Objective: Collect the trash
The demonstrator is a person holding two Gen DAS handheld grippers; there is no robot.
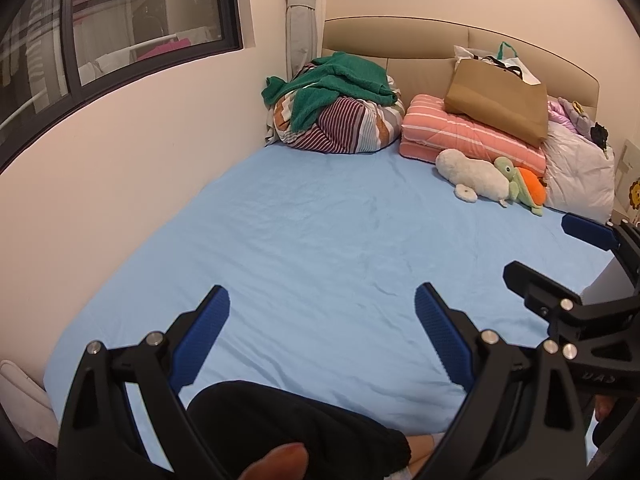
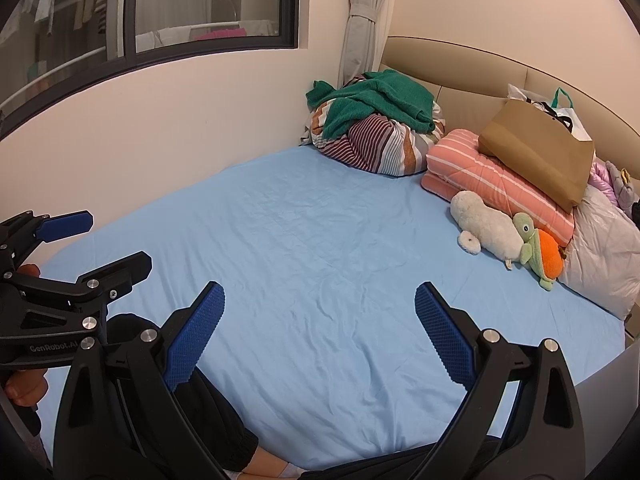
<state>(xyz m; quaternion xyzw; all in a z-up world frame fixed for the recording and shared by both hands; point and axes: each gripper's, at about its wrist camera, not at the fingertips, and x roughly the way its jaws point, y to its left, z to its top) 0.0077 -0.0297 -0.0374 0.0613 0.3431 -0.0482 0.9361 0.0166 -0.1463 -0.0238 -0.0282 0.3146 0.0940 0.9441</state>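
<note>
My left gripper (image 1: 322, 334) and right gripper (image 2: 320, 334) hang over the blue bed sheet (image 1: 320, 248), jaws wide, holding nothing. Farther off, a brown paper bag (image 1: 498, 100) with a white plastic bag (image 1: 516, 65) inside leans on the pink quilt (image 1: 460, 132). I cannot tell which thing is trash.

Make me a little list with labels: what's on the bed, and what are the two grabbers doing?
left hand-held gripper: open, holding nothing
right hand-held gripper: open, holding nothing
bed sheet: light blue, middle bare
by headboard: green towel on striped bundle; brown paper bag on pink quilt
toys: white plush, turtle plush
trash: none clearly seen
</note>
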